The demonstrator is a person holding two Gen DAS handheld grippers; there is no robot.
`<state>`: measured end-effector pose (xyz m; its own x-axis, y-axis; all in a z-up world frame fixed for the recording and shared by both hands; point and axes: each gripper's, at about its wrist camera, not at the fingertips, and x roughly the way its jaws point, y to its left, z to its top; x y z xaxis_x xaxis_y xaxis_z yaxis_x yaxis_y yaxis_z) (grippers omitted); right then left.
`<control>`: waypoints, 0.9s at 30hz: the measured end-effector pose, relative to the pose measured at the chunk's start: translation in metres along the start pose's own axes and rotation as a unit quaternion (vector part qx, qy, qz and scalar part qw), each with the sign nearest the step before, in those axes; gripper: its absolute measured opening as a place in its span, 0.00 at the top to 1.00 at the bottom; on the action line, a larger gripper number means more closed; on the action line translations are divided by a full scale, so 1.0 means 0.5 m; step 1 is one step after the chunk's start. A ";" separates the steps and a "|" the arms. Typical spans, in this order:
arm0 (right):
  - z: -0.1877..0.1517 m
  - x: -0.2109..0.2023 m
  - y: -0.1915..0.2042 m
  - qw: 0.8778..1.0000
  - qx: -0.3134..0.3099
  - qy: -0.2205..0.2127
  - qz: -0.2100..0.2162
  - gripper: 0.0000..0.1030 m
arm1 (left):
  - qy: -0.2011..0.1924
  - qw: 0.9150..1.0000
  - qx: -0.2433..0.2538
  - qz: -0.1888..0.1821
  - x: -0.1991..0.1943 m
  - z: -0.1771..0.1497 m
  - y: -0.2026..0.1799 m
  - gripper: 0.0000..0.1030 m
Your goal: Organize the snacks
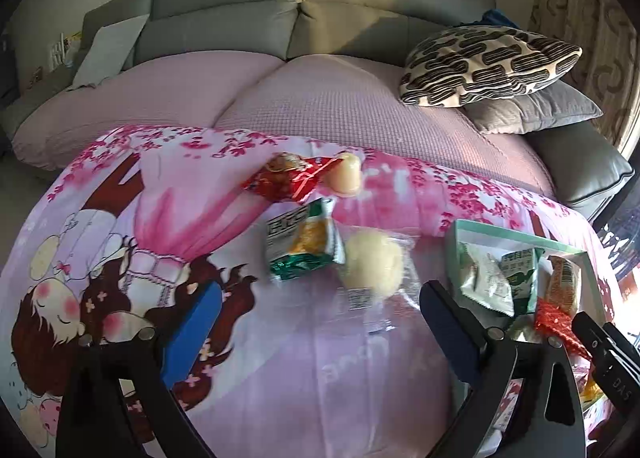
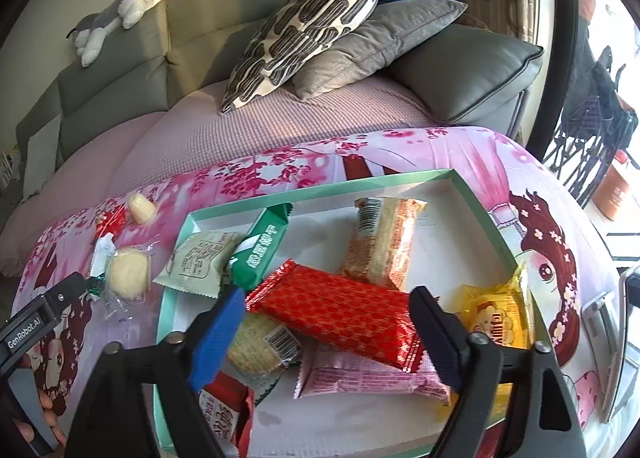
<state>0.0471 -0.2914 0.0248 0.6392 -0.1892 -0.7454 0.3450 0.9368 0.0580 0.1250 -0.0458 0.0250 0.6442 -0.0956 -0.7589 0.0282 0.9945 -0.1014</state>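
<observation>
A pink cartoon-print cloth (image 1: 280,378) covers the table in front of a grey sofa (image 1: 280,10), and I work over it with a gripper in each hand.

My right gripper (image 2: 328,322) stands with its jaws spread wide over the mint-rimmed tray (image 2: 472,194); the long red wafer pack (image 2: 336,310) lies between them, but the pads do not press on it. It rests loose on top of a pink packet (image 2: 368,378), beside a tan snack bar (image 2: 380,242), a green pack (image 2: 260,250) and a yellow packet (image 2: 496,318). My left gripper (image 1: 316,322) is also spread and empty, aimed at the cloth where four snacks still wait outside the tray.

I judge the step in hand to be fetching the next loose snack. Nearest my left jaws is the pale round bun (image 1: 372,262) in clear wrap, touching a green-and-white packet (image 1: 304,246); farther off lie a red packet (image 1: 288,178) and a small jelly cup (image 1: 346,174).

The next move calls for lowering around the bun and closing gently: it looks soft, and its film is slack and slippery. The packet touching it may get dragged along.
</observation>
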 end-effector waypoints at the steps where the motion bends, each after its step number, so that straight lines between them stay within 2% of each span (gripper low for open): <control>1: -0.001 0.000 0.003 1.000 0.000 -0.001 0.001 0.06 | -0.001 1.000 -0.001 0.002 0.000 0.000 0.005 0.04; 3: -0.002 0.000 0.009 1.000 -0.002 -0.002 0.002 0.00 | -0.003 1.000 -0.004 0.005 -0.003 0.000 0.017 0.04; 13: -0.008 -0.001 0.046 1.000 -0.017 -0.013 0.018 0.00 | -0.015 0.999 -0.029 0.021 -0.009 0.008 0.069 0.04; 20: -0.010 -0.002 0.080 0.998 -0.024 -0.023 0.045 0.00 | -0.021 0.998 -0.058 0.030 -0.012 0.014 0.121 0.04; 23: -0.011 -0.002 0.093 0.997 -0.022 -0.026 0.065 0.00 | -0.037 0.996 -0.069 0.033 -0.019 0.015 0.145 0.04; 27: -0.012 -0.004 0.127 0.996 -0.041 -0.027 0.070 0.00 | -0.043 0.995 -0.080 0.042 -0.019 0.021 0.179 0.04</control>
<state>0.0636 -0.2297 0.0260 0.7139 -0.0692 -0.6968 0.1942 0.9756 0.1021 0.1292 0.0445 0.0298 0.7030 -0.0022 -0.7111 -0.1461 0.9782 -0.1475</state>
